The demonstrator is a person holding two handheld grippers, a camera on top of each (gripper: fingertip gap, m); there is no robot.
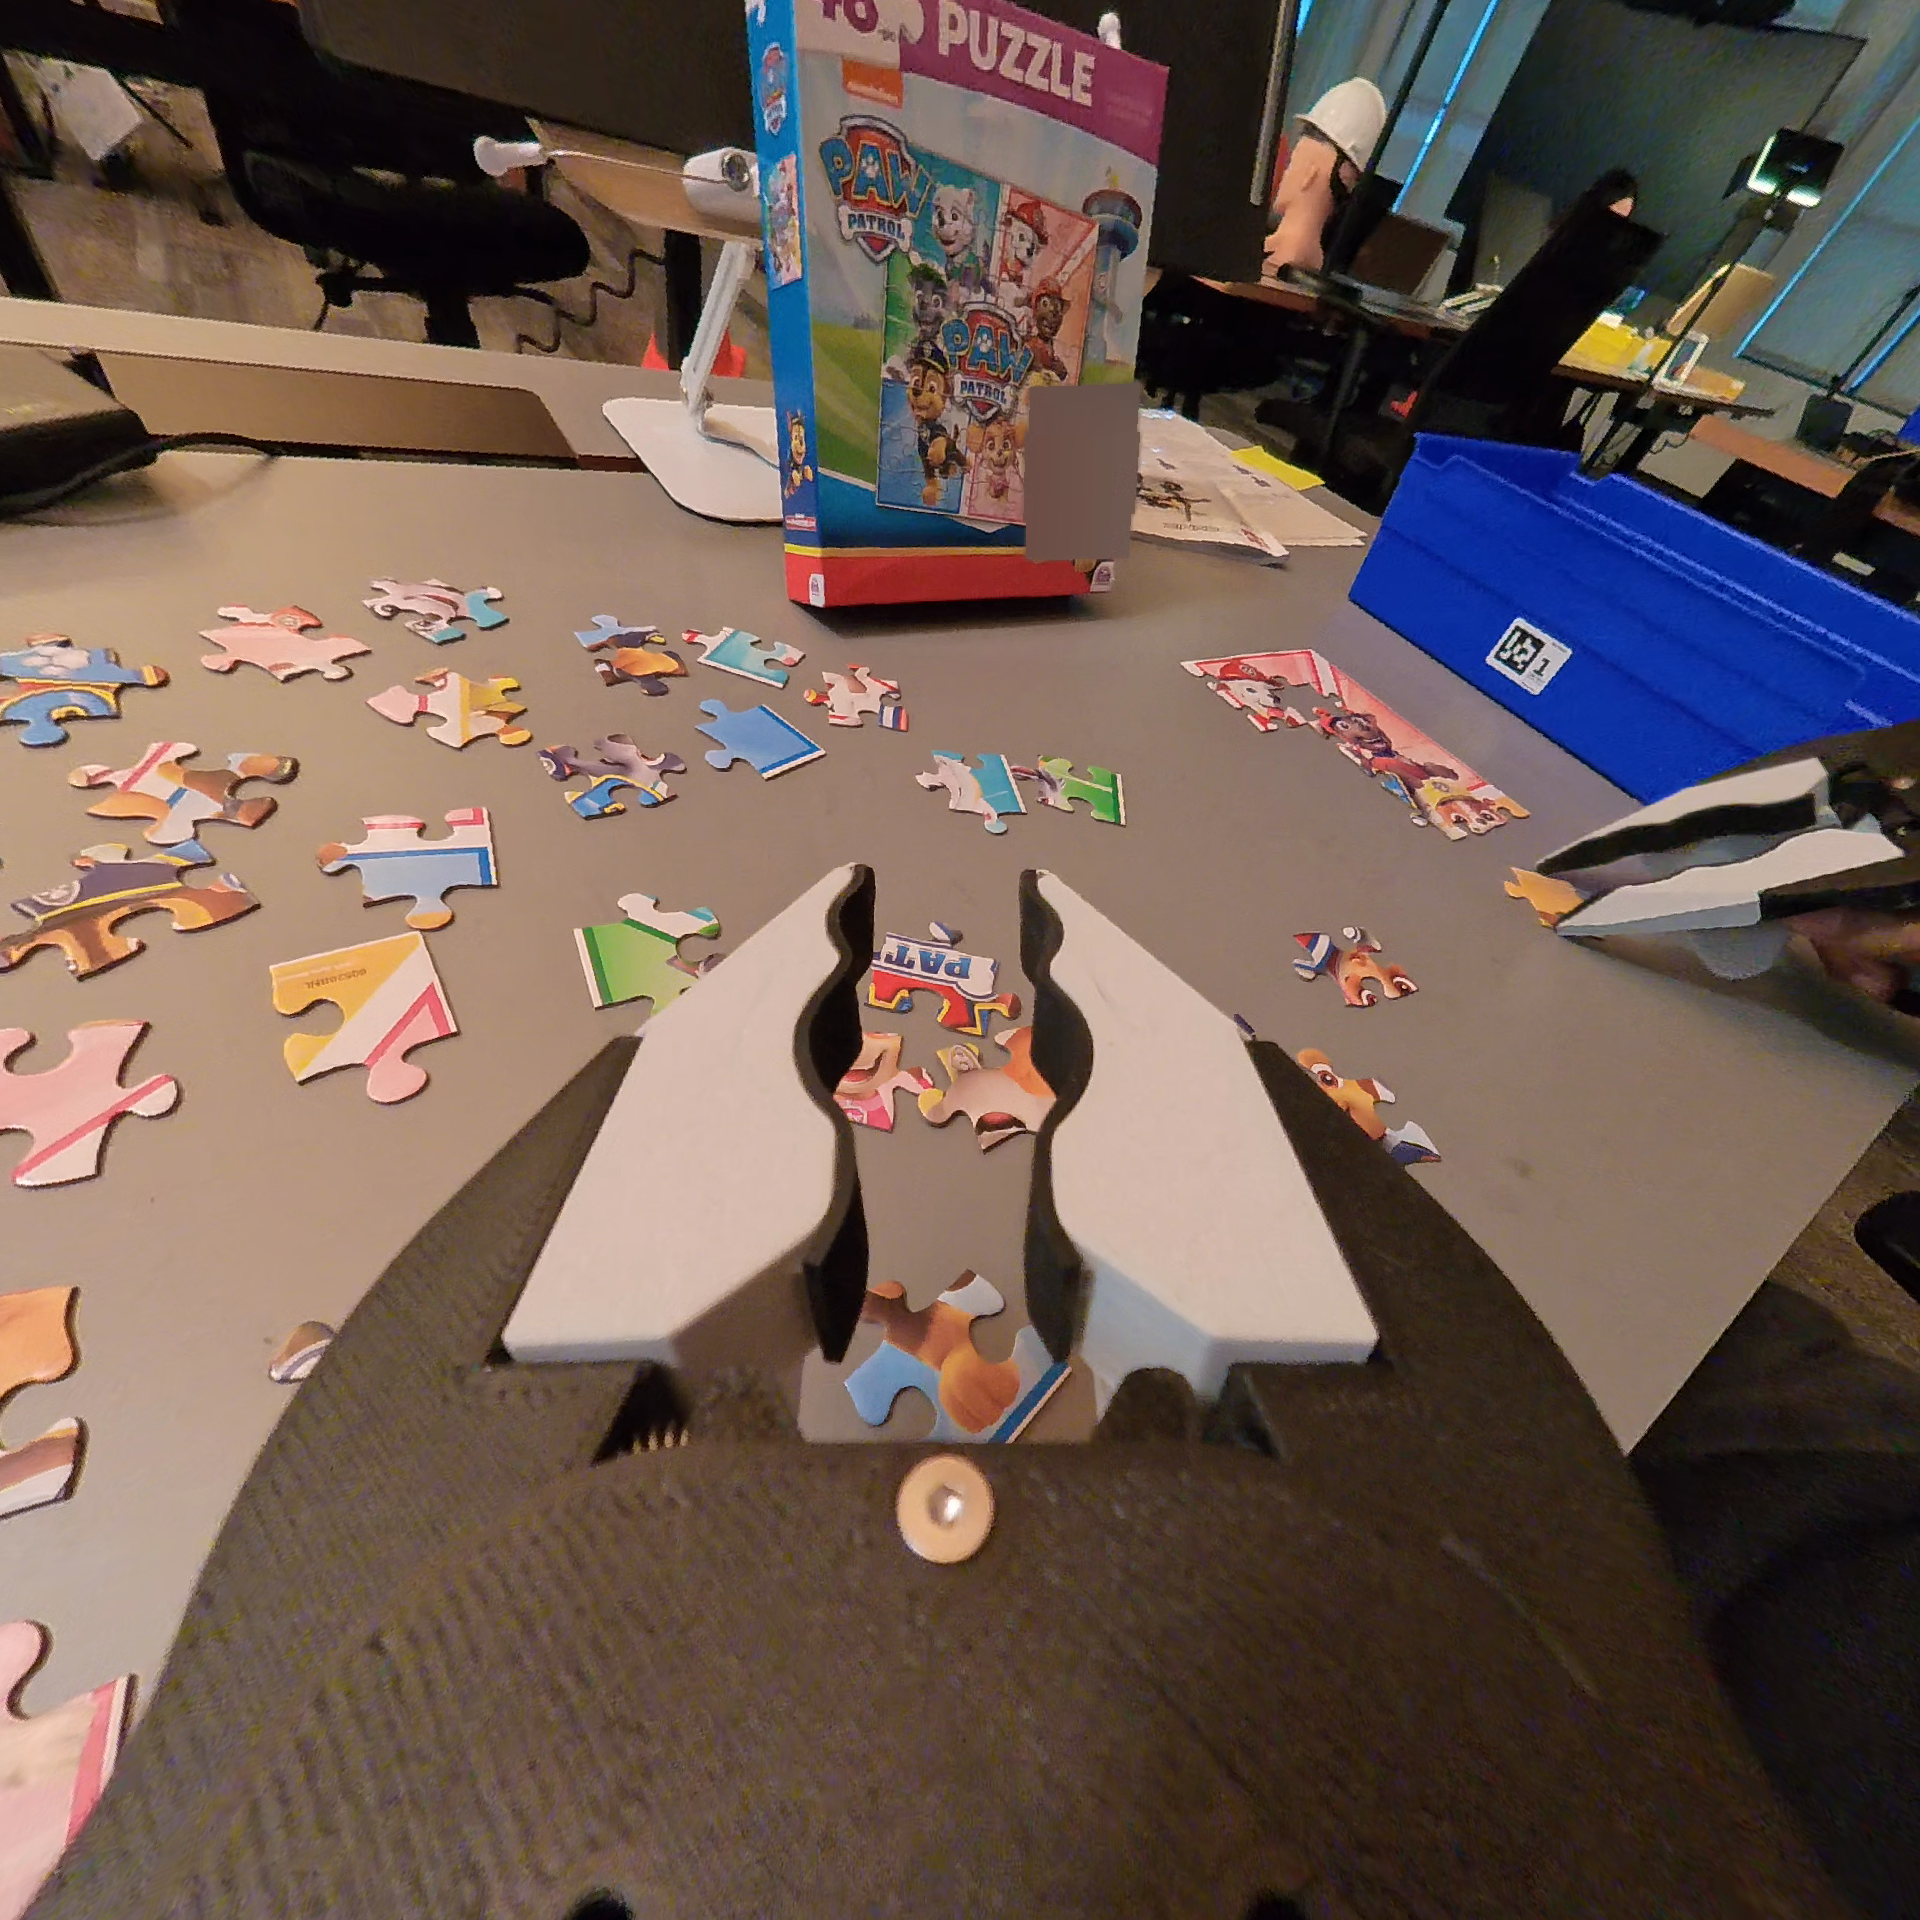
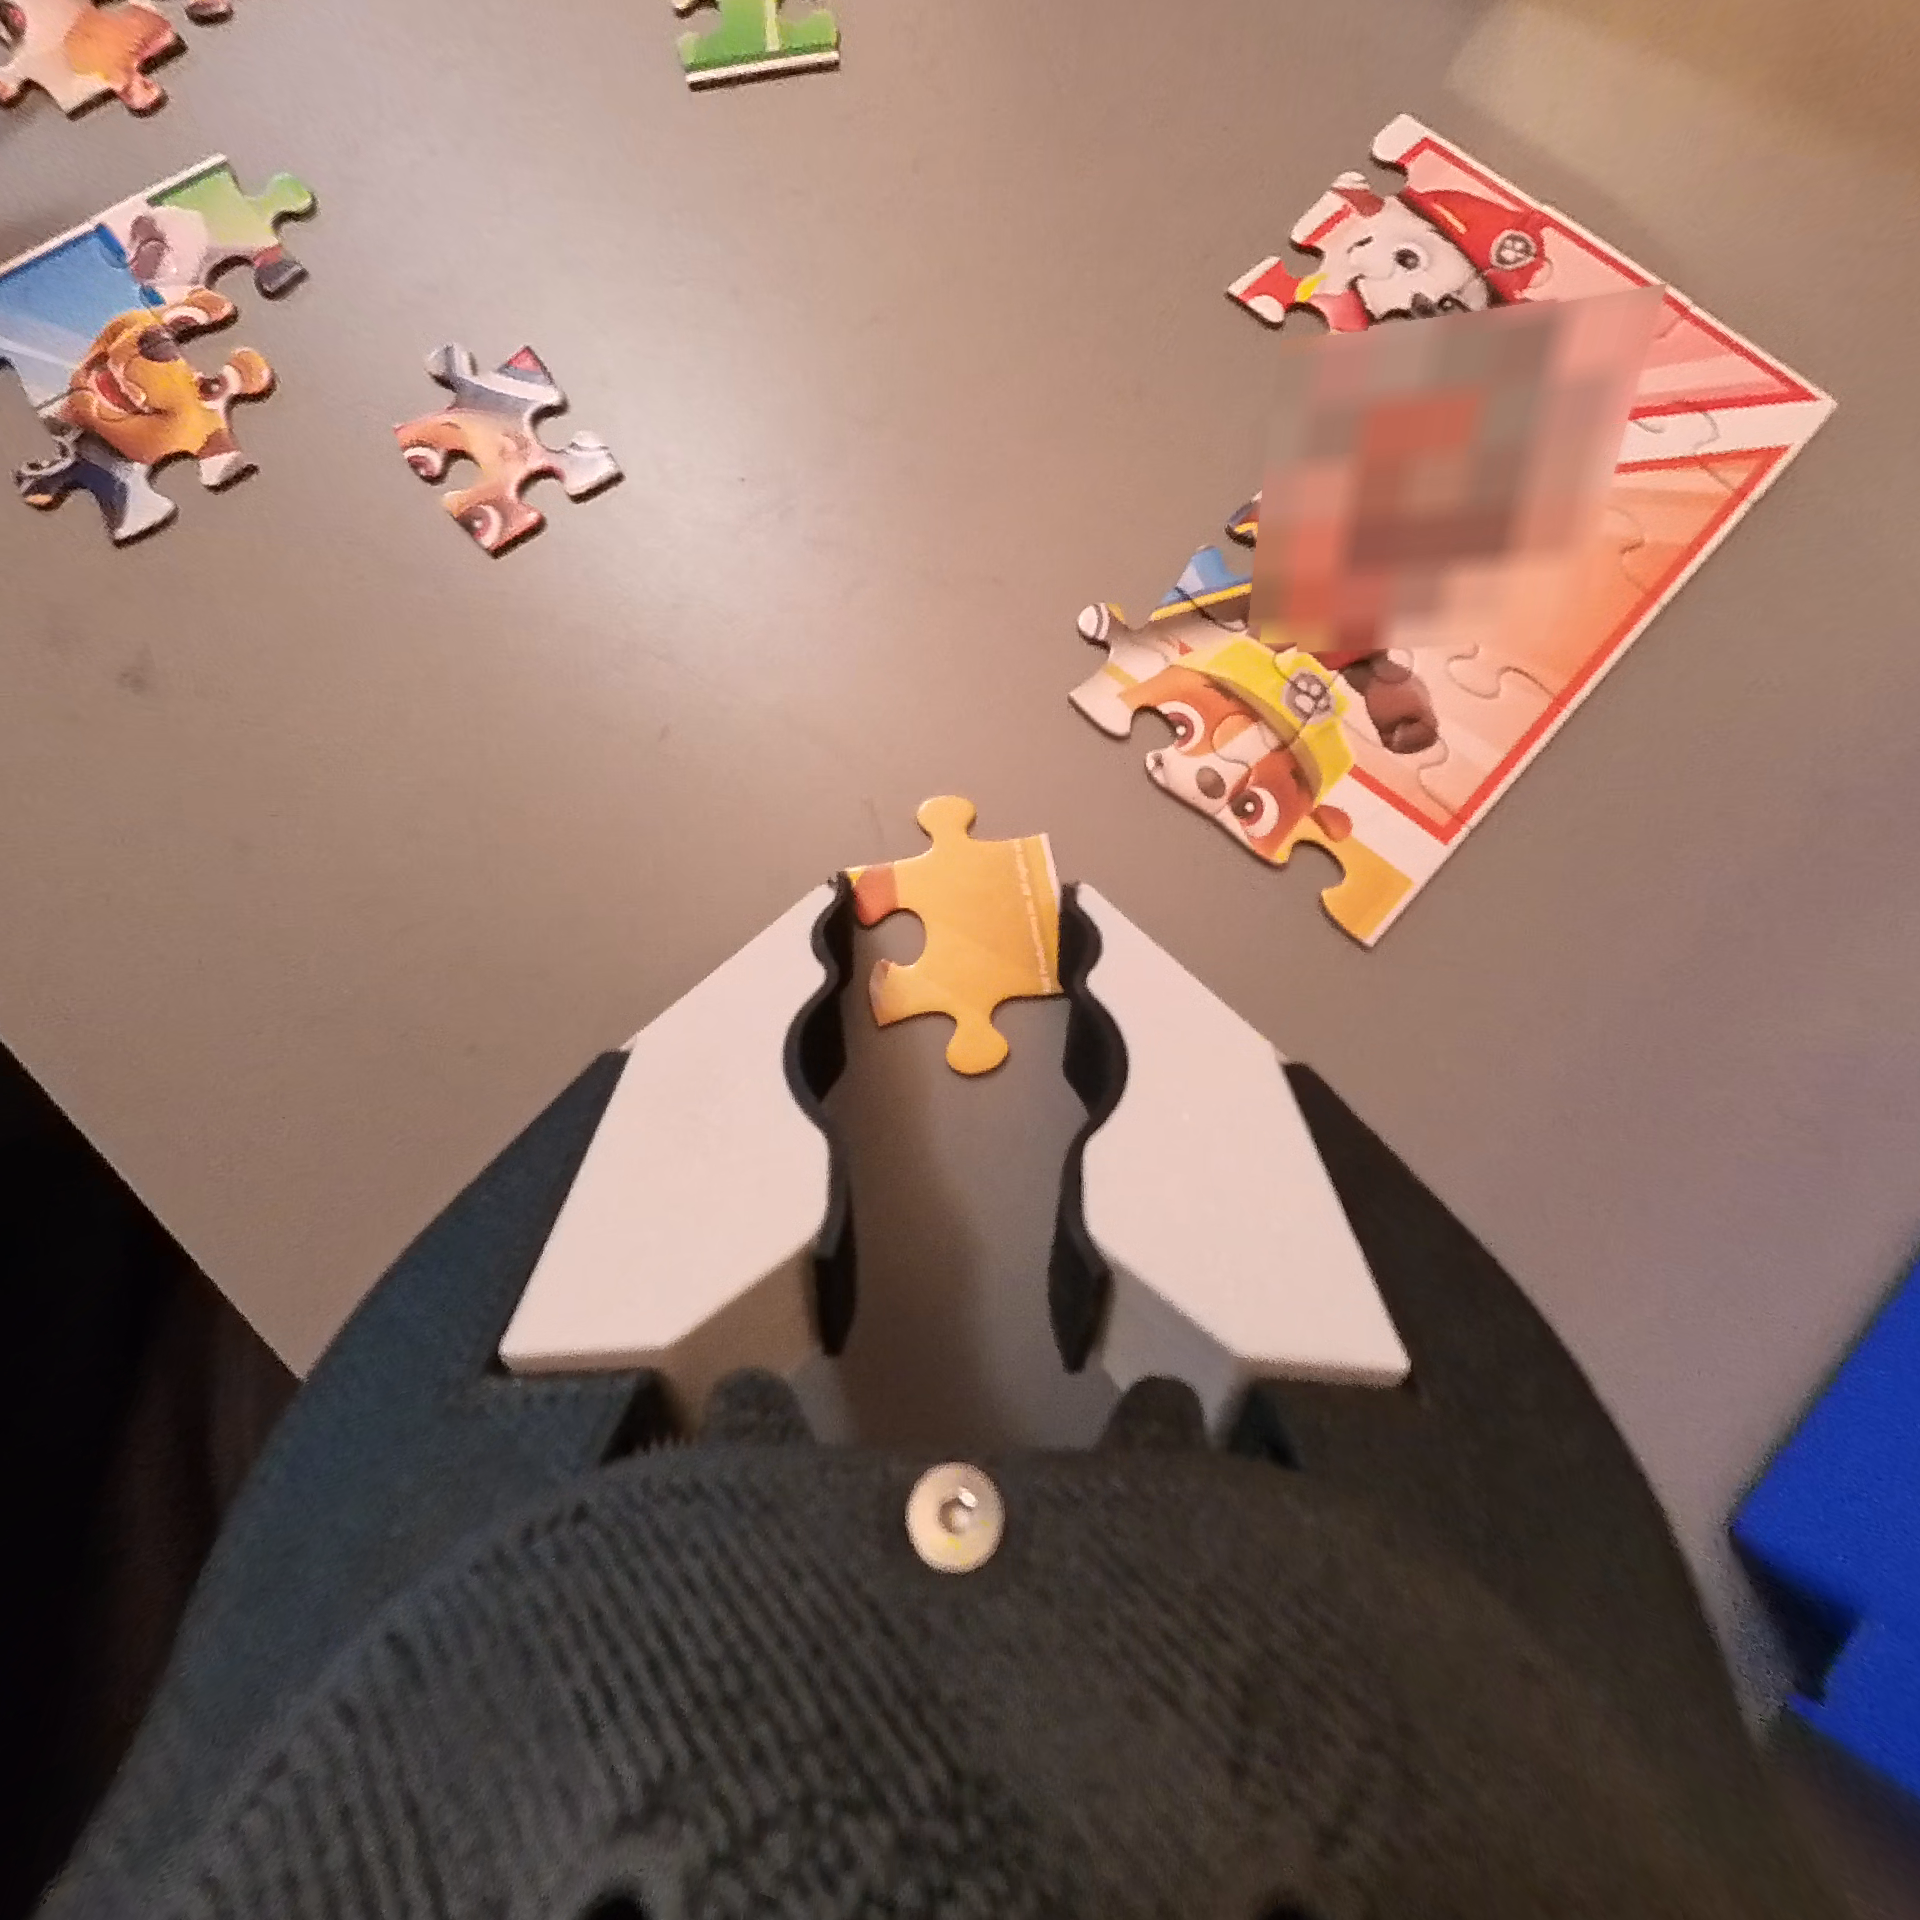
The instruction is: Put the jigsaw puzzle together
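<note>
My right gripper (image 2: 954, 894) is shut on a yellow puzzle piece (image 2: 966, 925), with its edges against both pads, just above the grey table (image 2: 727, 675). An assembled puzzle section with a red border (image 2: 1288, 748) lies to the front right of it. In the left wrist view the right gripper (image 1: 1558, 896) shows at the right edge with the yellow piece (image 1: 1532, 891) at its tip. My left gripper (image 1: 948, 883) is open and empty above loose pieces. A red, blue and white piece (image 1: 935, 977) lies on the table below its gap.
Several loose puzzle pieces (image 1: 416, 862) are spread over the left and middle of the table. The puzzle box (image 1: 956, 312) stands upright at the back. A blue bin (image 1: 1621, 623) sits at the right, beside the assembled section (image 1: 1371, 738). A white lamp base (image 1: 707, 447) stands behind. Some 35 cm of space lies between my two pairs of fingers.
</note>
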